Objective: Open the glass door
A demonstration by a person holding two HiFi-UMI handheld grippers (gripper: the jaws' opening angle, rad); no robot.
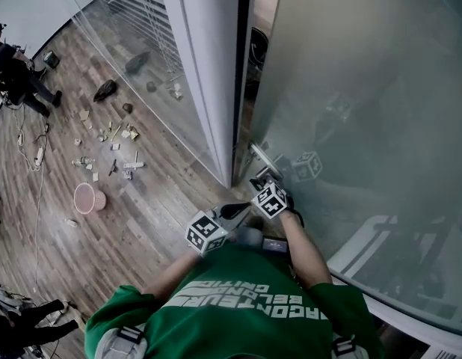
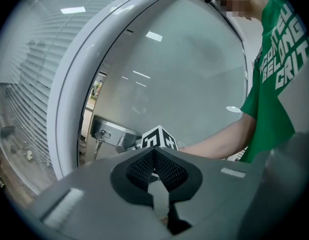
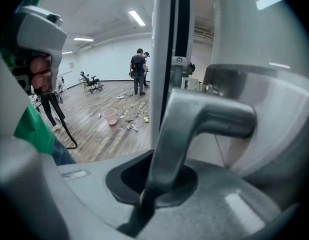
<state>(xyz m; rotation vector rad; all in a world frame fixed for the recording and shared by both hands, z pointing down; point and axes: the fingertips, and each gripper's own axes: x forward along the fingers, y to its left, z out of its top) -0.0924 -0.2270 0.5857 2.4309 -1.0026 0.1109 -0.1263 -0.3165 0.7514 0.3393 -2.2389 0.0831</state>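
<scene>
The frosted glass door (image 1: pixel 365 103) stands slightly ajar beside a white frame post (image 1: pixel 208 73), with a dark gap between them. My right gripper (image 1: pixel 261 179) is shut on the door's metal lever handle (image 1: pixel 264 157). In the right gripper view the handle (image 3: pixel 204 119) runs down into the closed jaws of the right gripper (image 3: pixel 153 184). My left gripper (image 1: pixel 237 212) hovers just left of the right one, shut and empty. In the left gripper view, my left gripper (image 2: pixel 154 173) points at the lock plate (image 2: pixel 113 133), where a key (image 2: pixel 98 140) hangs.
A glass wall with blinds (image 1: pixel 141 43) runs left of the post. The wooden floor holds scattered debris (image 1: pixel 115 144) and a pink basket (image 1: pixel 87 197). People stand far off (image 3: pixel 139 69), near an office chair (image 3: pixel 92 81).
</scene>
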